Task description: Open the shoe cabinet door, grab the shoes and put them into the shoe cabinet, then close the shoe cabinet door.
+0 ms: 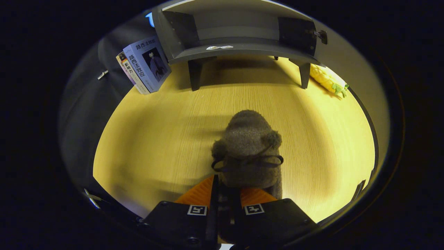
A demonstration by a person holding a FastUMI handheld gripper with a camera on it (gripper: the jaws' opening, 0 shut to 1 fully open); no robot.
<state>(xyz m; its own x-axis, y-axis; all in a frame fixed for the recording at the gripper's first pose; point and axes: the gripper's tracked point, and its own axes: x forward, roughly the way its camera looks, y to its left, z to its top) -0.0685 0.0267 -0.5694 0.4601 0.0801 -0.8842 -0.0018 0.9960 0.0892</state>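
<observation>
- Gripper view: the claw (225,205) is seen drawn narrow, with both fingers (212,194) pressed on the rear of a grey fuzzy shoe (248,146).
- The shoe is held between the fingers and extends ahead of them, toe pointed toward the shoe cabinet (239,34); a dark lace bow (248,161) is noted across its upper.
- Whether the shoe's sole rests on the tabletop (156,139) or is lifted clear of it cannot be told.
- The shoe cabinet is found well beyond the shoe, at the far side of the wooden tabletop, raised on short dark legs (195,74).
- The cabinet's front is seen open, with the interior shelf exposed and a dark door panel (298,34) standing at its right end.
- A small stack of books (144,66) is recorded leaning just beside the cabinet's left leg.
- A yellow plush toy with a green end (327,80) is observed lying near the cabinet's right leg, at the tabletop's edge.
</observation>
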